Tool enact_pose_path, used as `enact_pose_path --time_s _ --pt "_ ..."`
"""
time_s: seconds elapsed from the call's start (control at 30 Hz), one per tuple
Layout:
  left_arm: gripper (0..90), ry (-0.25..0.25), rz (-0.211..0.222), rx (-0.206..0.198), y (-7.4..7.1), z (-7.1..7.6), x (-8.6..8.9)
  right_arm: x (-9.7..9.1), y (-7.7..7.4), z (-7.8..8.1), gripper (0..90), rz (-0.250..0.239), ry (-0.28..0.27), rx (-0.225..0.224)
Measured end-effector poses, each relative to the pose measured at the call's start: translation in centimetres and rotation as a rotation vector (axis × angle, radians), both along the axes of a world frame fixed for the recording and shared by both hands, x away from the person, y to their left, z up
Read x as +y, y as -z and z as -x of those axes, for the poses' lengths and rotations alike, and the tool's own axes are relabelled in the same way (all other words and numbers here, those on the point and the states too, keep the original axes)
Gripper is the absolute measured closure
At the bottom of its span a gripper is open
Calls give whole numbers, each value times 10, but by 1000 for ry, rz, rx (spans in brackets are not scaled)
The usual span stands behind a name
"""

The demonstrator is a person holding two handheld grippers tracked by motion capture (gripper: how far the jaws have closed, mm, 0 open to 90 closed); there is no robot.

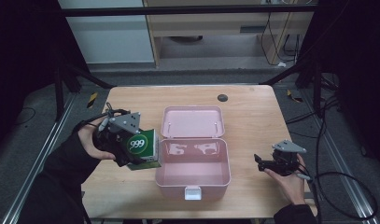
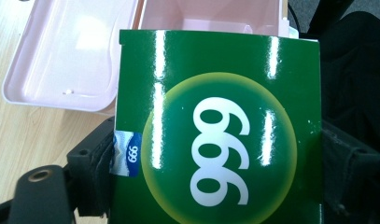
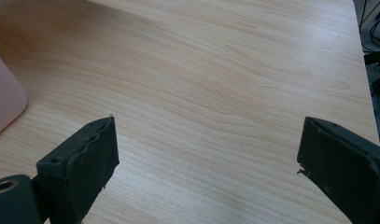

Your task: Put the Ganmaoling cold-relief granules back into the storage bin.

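On your bench [image 1: 243,112] the open case [image 1: 192,179] sits in the middle, near your edge, its lid [image 1: 192,122] laid back flat behind it. Your left tongs [image 1: 131,156] hold the carton [image 1: 143,148] just left of the case, lifted off the bench and tilted, touching or nearly touching the case's left wall. Your right tongs [image 1: 258,162] rest well right of the case, jaws apart over bare bench, pointing toward it. A small round disc [image 1: 222,97] lies behind the lid, near the far edge.

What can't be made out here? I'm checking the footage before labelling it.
- Small print on the glossy green cardboard box: too small in the high view, glare-streaked in the left gripper view.
- Floor of the open pink plastic case: the box covers most of it in the left gripper view.
- Left gripper pads: hidden by the box.
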State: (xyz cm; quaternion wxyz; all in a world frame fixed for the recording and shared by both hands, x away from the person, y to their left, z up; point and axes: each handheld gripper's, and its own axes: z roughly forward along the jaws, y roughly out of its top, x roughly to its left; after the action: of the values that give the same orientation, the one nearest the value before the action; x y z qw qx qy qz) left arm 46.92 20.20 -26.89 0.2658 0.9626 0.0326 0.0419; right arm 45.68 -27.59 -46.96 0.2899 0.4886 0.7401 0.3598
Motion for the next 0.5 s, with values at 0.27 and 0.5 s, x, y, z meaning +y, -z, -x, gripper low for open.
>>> enact_pose_path --time_s 0.27,0.5 --pt "150 14 15 -8 3 -3 -12 0 0 0 56 2 0 -2" --pt "150 25 18 -14 4 -6 -25 0 0 0 56 1 -1 -3"
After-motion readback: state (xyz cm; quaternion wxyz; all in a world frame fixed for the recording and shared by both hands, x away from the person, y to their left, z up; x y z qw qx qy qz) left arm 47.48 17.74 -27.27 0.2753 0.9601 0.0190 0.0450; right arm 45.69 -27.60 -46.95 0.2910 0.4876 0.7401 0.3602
